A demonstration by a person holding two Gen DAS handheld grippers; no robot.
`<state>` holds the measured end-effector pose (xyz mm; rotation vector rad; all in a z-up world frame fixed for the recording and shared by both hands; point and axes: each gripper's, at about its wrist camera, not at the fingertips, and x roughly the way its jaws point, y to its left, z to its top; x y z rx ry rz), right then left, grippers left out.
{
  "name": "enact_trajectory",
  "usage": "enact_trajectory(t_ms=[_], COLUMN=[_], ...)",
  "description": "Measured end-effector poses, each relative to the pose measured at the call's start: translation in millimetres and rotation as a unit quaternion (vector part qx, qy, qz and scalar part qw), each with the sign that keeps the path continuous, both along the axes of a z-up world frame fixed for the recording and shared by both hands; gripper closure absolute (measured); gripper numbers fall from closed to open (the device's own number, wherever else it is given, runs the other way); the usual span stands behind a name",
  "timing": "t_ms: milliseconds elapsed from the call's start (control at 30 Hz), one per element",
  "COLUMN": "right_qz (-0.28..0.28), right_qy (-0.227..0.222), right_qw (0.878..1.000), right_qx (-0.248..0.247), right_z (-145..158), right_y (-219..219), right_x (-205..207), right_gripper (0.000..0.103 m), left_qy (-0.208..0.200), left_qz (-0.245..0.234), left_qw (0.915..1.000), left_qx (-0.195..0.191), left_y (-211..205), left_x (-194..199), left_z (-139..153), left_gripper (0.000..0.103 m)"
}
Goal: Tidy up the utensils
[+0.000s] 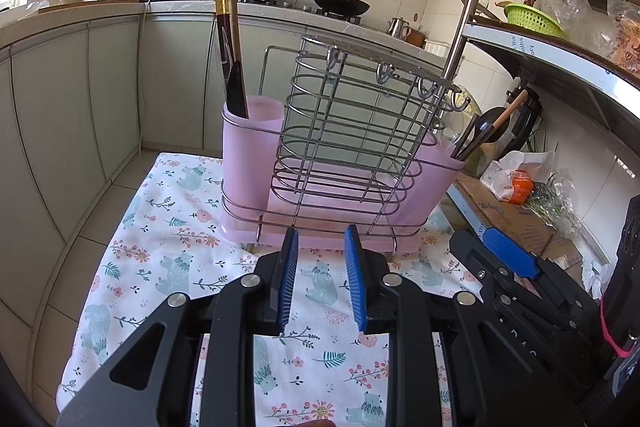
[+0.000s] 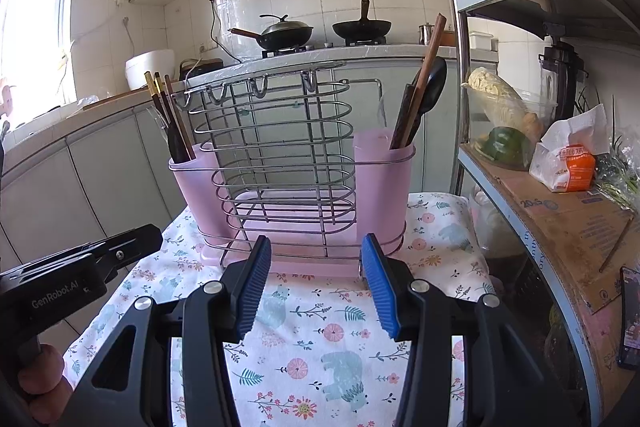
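Observation:
A pink utensil holder [image 1: 248,163] with a wire rack [image 1: 352,131] in its middle stands on the floral cloth [image 1: 172,227]. Its left cup holds dark chopsticks [image 1: 228,27] and a black-bladed utensil. Its right cup [image 2: 384,167] holds a black spoon [image 2: 434,87] and wooden sticks. My left gripper [image 1: 322,239] is open and empty, just short of the holder's front edge. My right gripper [image 2: 316,243] is open wider, also empty, in front of the same holder [image 2: 192,183]. Each gripper shows in the other's view: the right gripper [image 1: 480,247] and the left gripper [image 2: 148,237].
A metal shelf unit [image 2: 464,107] stands close on the right, with a cardboard sheet [image 2: 568,227], a tissue pack [image 2: 568,167], a green basket [image 1: 532,19] and bagged food. Behind are grey cabinets and a counter with two woks [image 2: 288,33]. A person's hand [image 2: 40,375] holds the left gripper.

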<state>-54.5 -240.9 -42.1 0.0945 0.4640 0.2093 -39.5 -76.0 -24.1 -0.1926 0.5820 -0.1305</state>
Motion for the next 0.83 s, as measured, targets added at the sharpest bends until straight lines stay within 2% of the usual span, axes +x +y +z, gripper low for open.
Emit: enact_trajectory(t_ms=[833], right_qz=[0.0], right_qy=[0.011], right_qw=[1.0], right_qx=[-0.001], right_z=[-9.8], right_y=[-2.9], right_x=[5.9], right_gripper=[0.056], left_qy=[0.015], left_qz=[-0.004], left_qw=[0.9999], left_qx=[0.001], left_y=[-2.4], left_x=[4.7], left_z=[-8.5], left_gripper=[0.079])
